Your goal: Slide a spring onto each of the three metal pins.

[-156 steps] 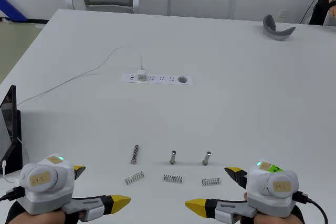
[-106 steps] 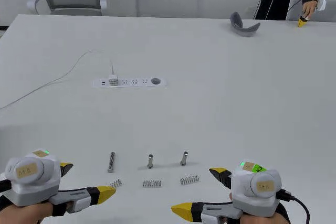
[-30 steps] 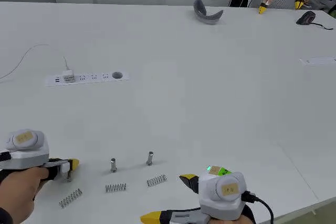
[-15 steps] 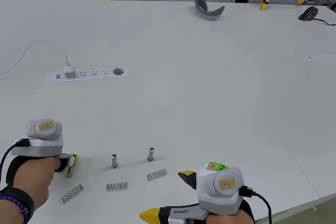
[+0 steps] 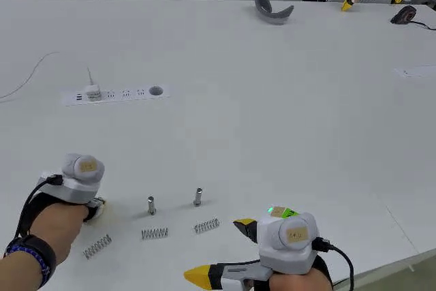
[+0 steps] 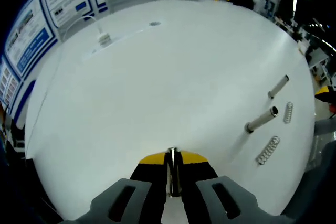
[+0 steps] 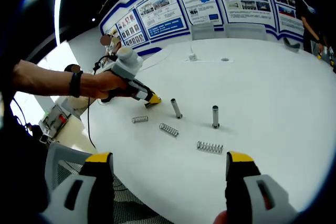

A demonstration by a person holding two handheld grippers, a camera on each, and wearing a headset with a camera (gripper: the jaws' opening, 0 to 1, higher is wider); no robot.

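fingers (image 6: pixel 153 159) of the left gripper (image 6: pixel 172 160) are pressed together on the held pin (image 6: pixel 172 176), left of the middle spring (image 5: pixel 154 234); i cannot tell whether that pin touches the table (image 5: pixel 272 100). the right gripper (image 7: pixel 169 157) hovers near and right of that spring, fingers spread and empty. the centre pin (image 5: pixel 151 204) stands just beyond it and the right pin (image 5: pixel 198 197) beyond and right, with the left spring (image 5: pixel 97 246) and right spring (image 5: pixel 206 225) flanking. likely risks: the thin pin pivoting or slipping in the pinch under pushing, a spring nipped off-centre flicking away, or a wide jaw toppling the standing pins.
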